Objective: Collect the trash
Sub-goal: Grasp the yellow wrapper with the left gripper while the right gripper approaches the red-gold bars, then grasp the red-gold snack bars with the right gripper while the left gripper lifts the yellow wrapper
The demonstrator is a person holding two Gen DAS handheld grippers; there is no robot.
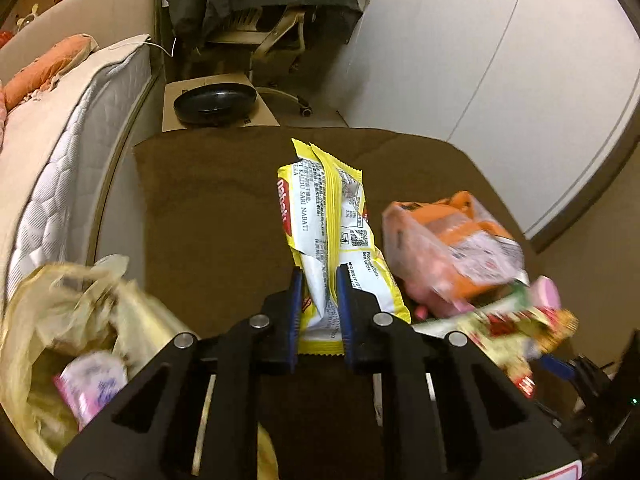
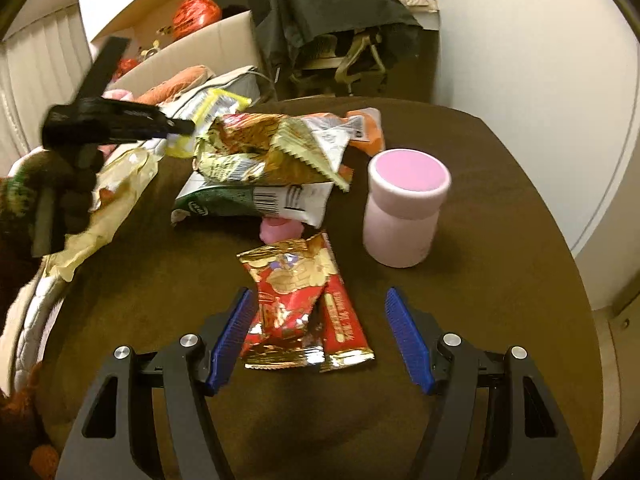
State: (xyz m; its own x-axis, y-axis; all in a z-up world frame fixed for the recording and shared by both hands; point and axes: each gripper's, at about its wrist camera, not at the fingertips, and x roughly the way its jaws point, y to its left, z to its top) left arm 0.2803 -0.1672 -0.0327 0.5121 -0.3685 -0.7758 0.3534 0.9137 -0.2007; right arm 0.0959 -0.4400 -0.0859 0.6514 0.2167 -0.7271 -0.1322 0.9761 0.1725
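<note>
Partway through collection: left gripper (image 1: pixel 319 280) clamped on crinkled yellow-and-white snack wrapper (image 1: pixel 320 216) beside open yellow plastic bag (image 1: pixel 52 320), right gripper (image 2: pixel 320 320) spread around red-and-gold foil wrapper (image 2: pixel 298 304); several wrappers uncollected.

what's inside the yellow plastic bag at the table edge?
In the left wrist view, the yellow plastic bag gapes open; a pink-and-white packet lies inside. Crumpled bag folds and the left tongs, shut on the yellow wrapper, hide anything deeper.
</note>
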